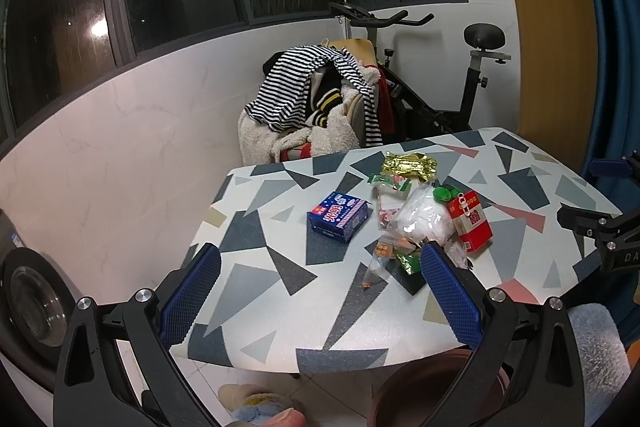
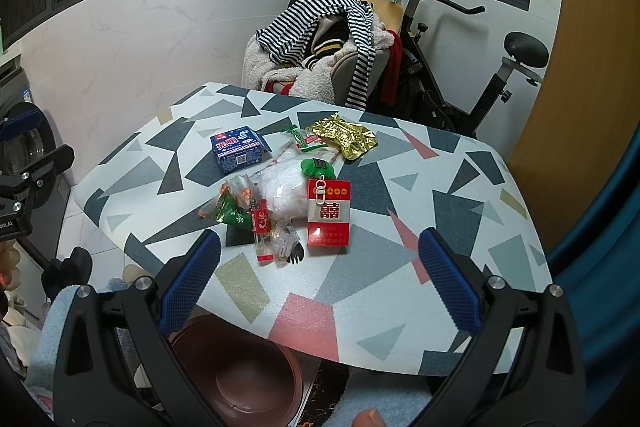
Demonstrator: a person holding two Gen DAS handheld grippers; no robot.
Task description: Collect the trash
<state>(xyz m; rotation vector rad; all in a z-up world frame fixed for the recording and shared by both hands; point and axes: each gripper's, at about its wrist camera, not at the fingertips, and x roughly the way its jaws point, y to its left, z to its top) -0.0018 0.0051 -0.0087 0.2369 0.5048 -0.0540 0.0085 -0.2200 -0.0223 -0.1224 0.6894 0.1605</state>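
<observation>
You stand in a tiled corner with dark windows, an exercise bike and a chair heaped with striped and fleecy clothes behind a surface covered in a grey, blue and pink triangle pattern. Both pairs of tongs hover at its near edge, spread wide and gripping nothing: the left tongs and the right tongs each show bare blue pads with only tabletop between them.

The trash lies in a loose cluster ahead of both. From the right tongs, a red and white paper carton with a clip on top sits just ahead and roughly centred; a crumpled white plastic bag touches its left side, with a green tag beyond them. Further left lie small green and orange snack wrappers and a narrow red packet beside a black plastic fork. Beyond the cluster rest a blue printed box and a crinkled gold foil wrapper. From the left tongs, the same heap sits ahead and to the right, and the blue box lies nearly straight ahead.

A round reddish-brown basin waits on the floor below the near edge, under the right tongs; it looks like the likely bin, and appears empty.

Nothing seems collected yet, so you are at the reach for a first piece. The red carton looks the easiest start for the right tongs: come down over it and close across its narrow sides. Thin wrappers will likely need a flatter, lower pinch.
</observation>
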